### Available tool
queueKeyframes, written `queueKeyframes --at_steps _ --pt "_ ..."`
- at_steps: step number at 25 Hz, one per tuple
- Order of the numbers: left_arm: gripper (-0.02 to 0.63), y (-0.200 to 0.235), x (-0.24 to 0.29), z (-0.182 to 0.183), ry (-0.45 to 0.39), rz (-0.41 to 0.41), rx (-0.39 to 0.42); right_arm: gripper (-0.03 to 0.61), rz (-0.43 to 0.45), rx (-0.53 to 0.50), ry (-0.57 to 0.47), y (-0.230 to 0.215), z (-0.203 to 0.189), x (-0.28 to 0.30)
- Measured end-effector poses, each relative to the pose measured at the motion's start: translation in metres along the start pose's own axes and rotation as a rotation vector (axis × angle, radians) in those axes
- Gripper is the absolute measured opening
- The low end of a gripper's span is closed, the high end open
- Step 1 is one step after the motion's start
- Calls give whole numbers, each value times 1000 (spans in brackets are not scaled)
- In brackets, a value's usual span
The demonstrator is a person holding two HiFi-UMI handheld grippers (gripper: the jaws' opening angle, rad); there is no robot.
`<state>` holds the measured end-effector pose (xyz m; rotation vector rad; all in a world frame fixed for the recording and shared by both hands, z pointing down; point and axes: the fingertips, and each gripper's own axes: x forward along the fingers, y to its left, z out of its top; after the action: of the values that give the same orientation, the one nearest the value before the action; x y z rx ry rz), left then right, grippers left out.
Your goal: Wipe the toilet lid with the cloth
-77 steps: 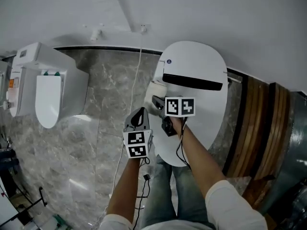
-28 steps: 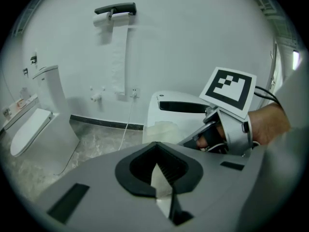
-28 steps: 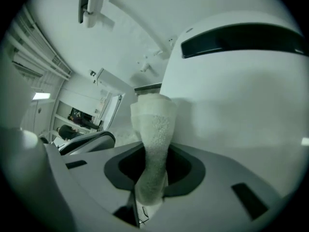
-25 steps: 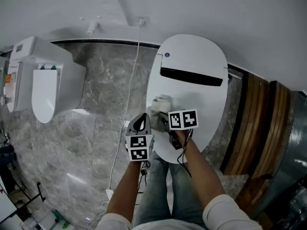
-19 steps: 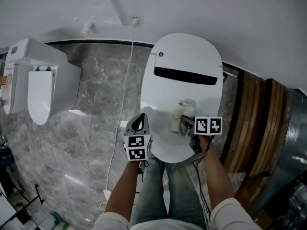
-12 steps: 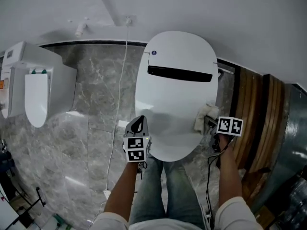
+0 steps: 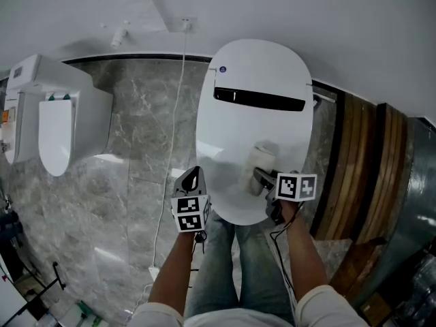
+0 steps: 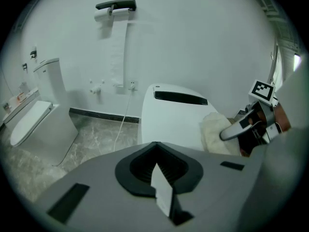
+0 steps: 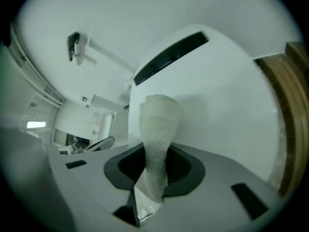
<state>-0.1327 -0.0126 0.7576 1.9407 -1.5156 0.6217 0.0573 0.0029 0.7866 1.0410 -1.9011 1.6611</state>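
- Wiping looks to be the step in hand: the right gripper (image 7: 264, 178) is clamped on a rolled pale cloth (image 7: 257, 162) and holds it against the white toilet lid (image 7: 228, 138)
- The cloth lies on the near half of the lid, a little to the person's right of the middle, well short of the black strip (image 7: 259, 99) that crosses the far part
- The right gripper view shows the cloth pinched at its lower end between the jaws, with its folded free end sticking out ahead of them toward that strip
- The left gripper (image 7: 193, 177) takes no part: its jaws are pressed together with nothing between them, and it hangs just off the lid's near left edge, over the marble floor (image 7: 129, 182)
- The lid shows no visible dirt or wet trail, so which parts are already wiped cannot be told; the task reads as partway through
- The next move calls for a firm pinch and enough downward tilt that the cloth, not the jaw tips, meets the lid
- It also calls for sweeping side to side in overlapping passes, working from the near rim toward the black strip and out to both curved edges
- The left gripper should stay clear of the sweep, and the white cord (image 7: 178, 80) beside the toilet should not be caught
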Motion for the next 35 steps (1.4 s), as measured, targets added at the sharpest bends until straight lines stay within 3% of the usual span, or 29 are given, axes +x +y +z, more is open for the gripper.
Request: queueKeyframes --at_steps 4,7,9,12,17,28,32,35 --pt "14 12 -11 -11 10 32 -22 92 107 -123 152 73 -45 69" --pt "14 19 -19 -18 12 46 -33 92 109 -195 214 98 -66 98" --pt "14 21 -24 -23 16 51 -38 92 89 -186 215 99 -71 107" --pt "14 21 -28 -30 18 54 -37 92 55 -151 200 86 -70 105" --pt "14 10 -26 -34 26 36 -49 92 8 -180 220 48 -68 68" --pt "14 -21 -10 -31 42 -22 -8 92 -198 34 109 -111 -60 -67" --pt "14 -27 -7 -35 57 -32 10 92 -223 47 80 -117 -59 -71" --pt "14 -27 -7 -38 62 -29 10 92 -195 4 55 -91 -59 -67"
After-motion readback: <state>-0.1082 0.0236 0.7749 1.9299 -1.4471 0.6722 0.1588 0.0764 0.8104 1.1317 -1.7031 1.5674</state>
